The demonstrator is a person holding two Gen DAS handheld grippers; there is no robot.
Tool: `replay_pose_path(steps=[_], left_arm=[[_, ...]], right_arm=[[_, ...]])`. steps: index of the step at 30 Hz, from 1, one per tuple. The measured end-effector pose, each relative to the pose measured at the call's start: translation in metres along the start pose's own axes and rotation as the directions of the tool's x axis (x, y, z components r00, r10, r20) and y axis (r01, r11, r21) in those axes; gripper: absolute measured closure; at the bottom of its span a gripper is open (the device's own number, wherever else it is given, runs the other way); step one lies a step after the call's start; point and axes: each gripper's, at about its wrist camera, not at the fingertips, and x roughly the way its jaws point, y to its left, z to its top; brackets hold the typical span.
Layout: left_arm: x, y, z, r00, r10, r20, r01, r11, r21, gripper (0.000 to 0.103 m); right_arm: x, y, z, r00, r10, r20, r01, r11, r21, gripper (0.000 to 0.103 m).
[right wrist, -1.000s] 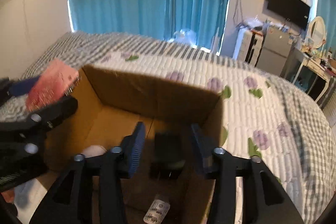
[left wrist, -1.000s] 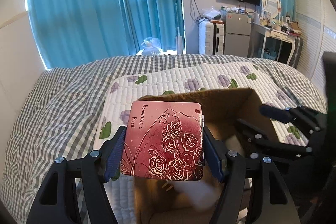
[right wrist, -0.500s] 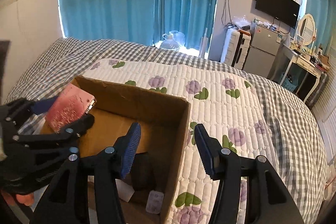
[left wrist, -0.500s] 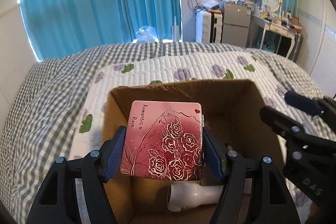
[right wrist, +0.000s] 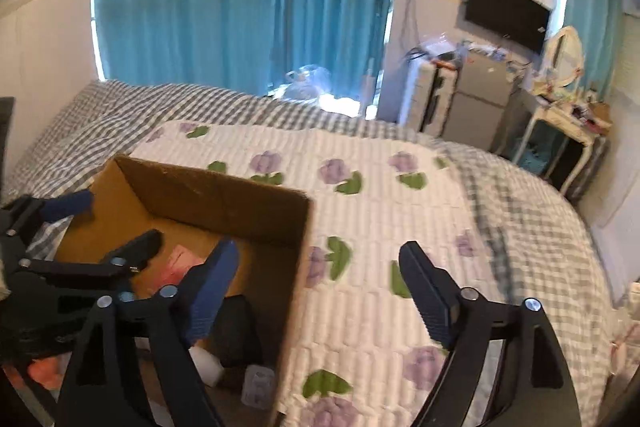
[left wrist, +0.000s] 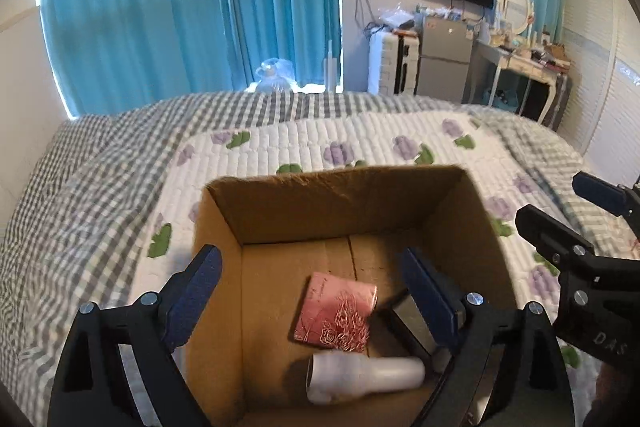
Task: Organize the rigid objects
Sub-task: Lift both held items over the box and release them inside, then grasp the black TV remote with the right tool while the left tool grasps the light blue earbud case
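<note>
The left gripper [left wrist: 310, 291] hangs above the cardboard box [left wrist: 340, 199] with its jaws spread wide and nothing between them. The right gripper [right wrist: 320, 291] is also wide open and empty, over the quilted bed cover [right wrist: 400, 195] just beside the box. The pink rose-printed case [left wrist: 335, 311] lies flat on the box floor, touching a white bottle [left wrist: 366, 373] that lies on its side. The case looks thin, stiff and light, probably smooth; I judge it is best taken by two opposite edges.
</note>
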Motion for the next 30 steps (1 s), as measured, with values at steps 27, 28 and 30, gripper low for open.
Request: replay_pose_path(steps=[27,28,30], left_arm=[[-0.100,0.013,-0.106,0.996,0.023,0.082,-0.022,1.000,-0.022,0.001],[-0.088,0.013,-0.114,0.998,0.033,0.059,-0.032,0.999,-0.025,0.001],[-0.071,0.012,-0.129,0.998,0.049,0.028,-0.048,0.999,-0.025,0.001]], right_arm=[[-0.100,0.025,-0.088,0.996,0.038,-0.085,-0.036,0.999,0.025,0.016],[-0.091,0.027,-0.096,0.993,0.038,-0.110,-0.037,0.999,0.016,0.016],[-0.065,0.034,-0.118,0.982,0.021,-0.185,-0.025,1.000,-0.015,0.016]])
